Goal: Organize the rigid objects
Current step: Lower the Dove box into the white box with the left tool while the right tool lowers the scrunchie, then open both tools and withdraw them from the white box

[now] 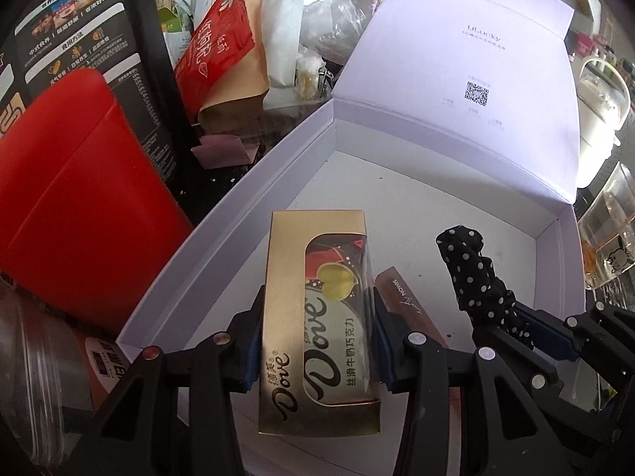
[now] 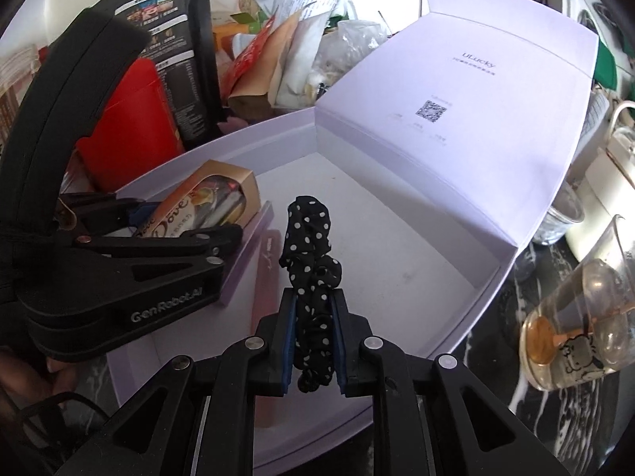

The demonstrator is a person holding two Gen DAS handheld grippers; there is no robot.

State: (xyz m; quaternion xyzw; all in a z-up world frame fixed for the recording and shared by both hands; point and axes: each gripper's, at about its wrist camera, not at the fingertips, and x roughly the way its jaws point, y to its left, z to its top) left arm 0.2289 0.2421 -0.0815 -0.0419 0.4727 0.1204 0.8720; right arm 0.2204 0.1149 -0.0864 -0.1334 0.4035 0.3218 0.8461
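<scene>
Left tongs (image 1: 317, 313): the blue pads pinch a gold Dove chocolate box (image 1: 317, 317) by its two long sides. The box points away from the camera and is held above the floor of an open white gift box (image 1: 246, 198), over its left portion.

Right tongs (image 2: 313, 331): the jaws stand nearly pressed together, pinching a black scrunchie with white polka dots (image 2: 309, 254). The fabric bunches between the pads and extends forward past the fingertips, over the middle of the gift box floor.

In the right wrist view, the left tongs (image 2: 190, 222) and the chocolate box (image 2: 206, 202) appear at the left, above the gift box's left wall. In the left wrist view, the right tongs (image 1: 512, 317) and the scrunchie (image 1: 472, 273) appear at the right.

A slim pinkish-brown box marked SIMON (image 1: 405, 301) lies flat on the gift box floor between the two tongs.

The hinged lid (image 1: 468, 91) of the gift box stands open at the far side and carries a QR code.

Left of the gift box are a red box (image 1: 75, 198) and a black printed pouch (image 1: 79, 39); bags and papers are piled behind. To the right, a glass cup with a cartoon print (image 2: 575, 329) stands on the dark counter (image 2: 516, 377).
</scene>
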